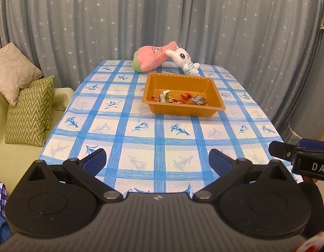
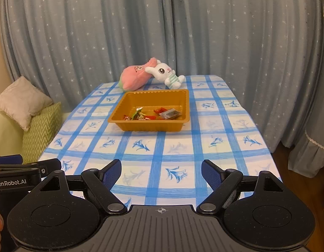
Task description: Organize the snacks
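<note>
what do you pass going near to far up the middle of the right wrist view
tongs → bare checked tablecloth → orange tray holding snacks → white bunny toy → starry curtain

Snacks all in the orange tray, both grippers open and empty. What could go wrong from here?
1. The tray is light and shallow; a finger catching its rim could tip the snacks out.
2. The plush rabbit sits right behind the tray; reaching past could knock it over.
3. The tablecloth may drag if snagged.

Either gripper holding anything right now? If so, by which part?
Nothing held. Left gripper and right gripper both stand open and empty above the tablecloth; the snacks lie in the orange tray.
</note>
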Action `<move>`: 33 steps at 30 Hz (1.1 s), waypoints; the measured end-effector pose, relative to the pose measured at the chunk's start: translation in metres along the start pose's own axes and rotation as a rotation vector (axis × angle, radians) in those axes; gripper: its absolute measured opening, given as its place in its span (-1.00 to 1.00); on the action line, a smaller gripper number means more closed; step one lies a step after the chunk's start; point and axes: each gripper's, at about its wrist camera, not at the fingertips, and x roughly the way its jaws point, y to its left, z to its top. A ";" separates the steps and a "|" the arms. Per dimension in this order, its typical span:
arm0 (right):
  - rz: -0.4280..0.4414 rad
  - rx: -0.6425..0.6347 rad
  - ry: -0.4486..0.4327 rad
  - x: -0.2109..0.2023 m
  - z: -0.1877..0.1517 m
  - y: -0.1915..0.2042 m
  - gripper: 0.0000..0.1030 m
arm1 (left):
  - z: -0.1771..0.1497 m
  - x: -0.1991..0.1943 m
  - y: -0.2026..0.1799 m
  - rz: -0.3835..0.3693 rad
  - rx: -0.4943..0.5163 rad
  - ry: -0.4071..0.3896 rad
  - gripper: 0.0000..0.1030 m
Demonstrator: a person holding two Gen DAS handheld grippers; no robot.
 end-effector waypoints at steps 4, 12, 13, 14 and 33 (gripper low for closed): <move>0.000 0.000 0.001 0.000 0.000 0.000 0.61 | 0.000 0.000 0.000 0.001 -0.002 0.000 1.00; 0.000 0.000 0.001 0.000 0.000 0.000 0.61 | -0.001 0.001 0.001 0.000 -0.002 0.002 1.00; -0.001 0.000 0.001 0.000 0.000 0.000 0.61 | -0.001 0.001 0.000 0.000 -0.003 0.002 1.00; -0.001 0.000 0.000 0.000 0.000 0.000 0.61 | -0.001 0.001 0.000 0.000 -0.003 0.002 1.00; 0.000 0.001 0.002 0.001 0.000 0.000 0.61 | -0.003 0.003 0.000 0.000 -0.003 0.003 1.00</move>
